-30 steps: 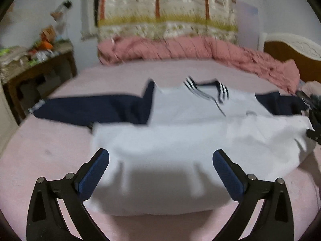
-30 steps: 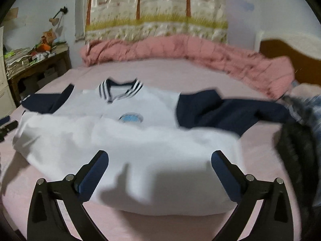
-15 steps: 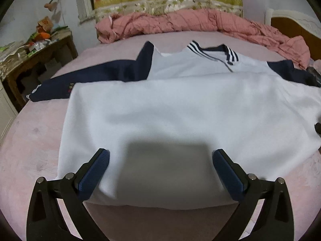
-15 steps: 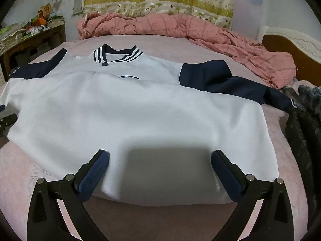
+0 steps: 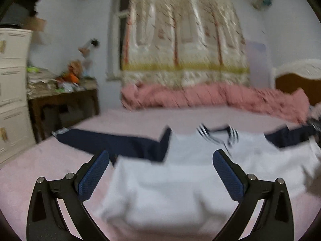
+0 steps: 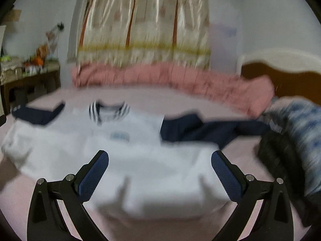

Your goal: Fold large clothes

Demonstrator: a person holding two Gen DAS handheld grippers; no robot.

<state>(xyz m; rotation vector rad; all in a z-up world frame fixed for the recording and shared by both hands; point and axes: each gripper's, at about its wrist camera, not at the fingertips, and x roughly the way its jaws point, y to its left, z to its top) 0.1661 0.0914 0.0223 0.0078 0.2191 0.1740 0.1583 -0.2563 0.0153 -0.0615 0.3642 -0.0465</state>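
Both the left gripper [image 5: 160,172] and the right gripper [image 6: 160,170] hang released and empty, their 2 fingers spread wide, above the near hem of the white jacket [image 5: 170,182] lying ahead on the pink bed [image 5: 40,160], navy sleeves [image 5: 112,143] outstretched.

No readable text, number or brand anywhere. Only a small blue badge [image 6: 119,135] on the chest of the white jacket [image 6: 140,160], too blurred to read. Nothing legible on the curtain [image 5: 184,40] or on the drawers [image 5: 12,92] either.
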